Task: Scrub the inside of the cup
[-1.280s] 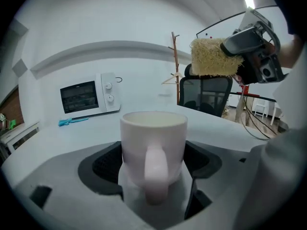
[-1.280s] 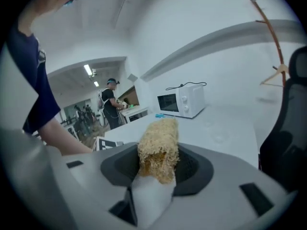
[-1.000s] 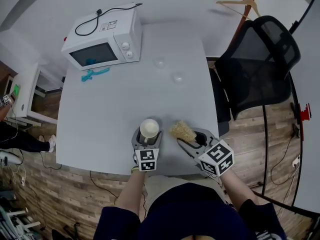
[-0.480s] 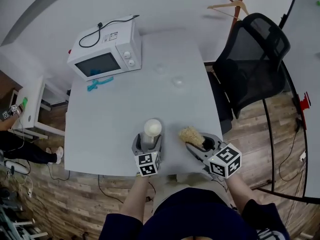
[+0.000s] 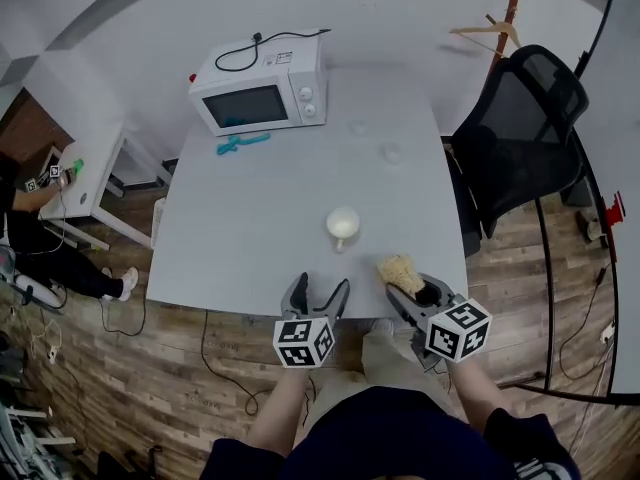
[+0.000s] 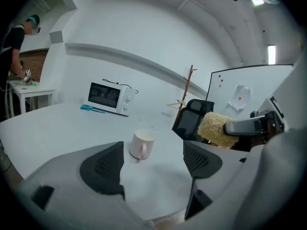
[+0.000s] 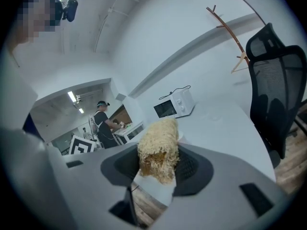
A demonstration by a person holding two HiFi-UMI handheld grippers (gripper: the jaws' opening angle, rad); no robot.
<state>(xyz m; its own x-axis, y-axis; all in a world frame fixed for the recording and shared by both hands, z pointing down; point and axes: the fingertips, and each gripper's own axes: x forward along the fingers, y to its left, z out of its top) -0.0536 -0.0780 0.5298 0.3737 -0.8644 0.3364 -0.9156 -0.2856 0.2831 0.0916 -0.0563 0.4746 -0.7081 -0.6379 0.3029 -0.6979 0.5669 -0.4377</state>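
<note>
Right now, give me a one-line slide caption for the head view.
A cup stands on the grey table, ahead of the open, empty left tool; the right tool grips a fibrous scrubber.

A grey desk on wood-plank floor meets a white wall. White microwave at 11 o'clock, black office chair at 2 o'clock, small white table at 9 o'clock.

My left gripper and right gripper are grey plastic with black ribbed pads. Each carries a white cube bearing black square markers. My dark navy top leaves my forearms bare.
</note>
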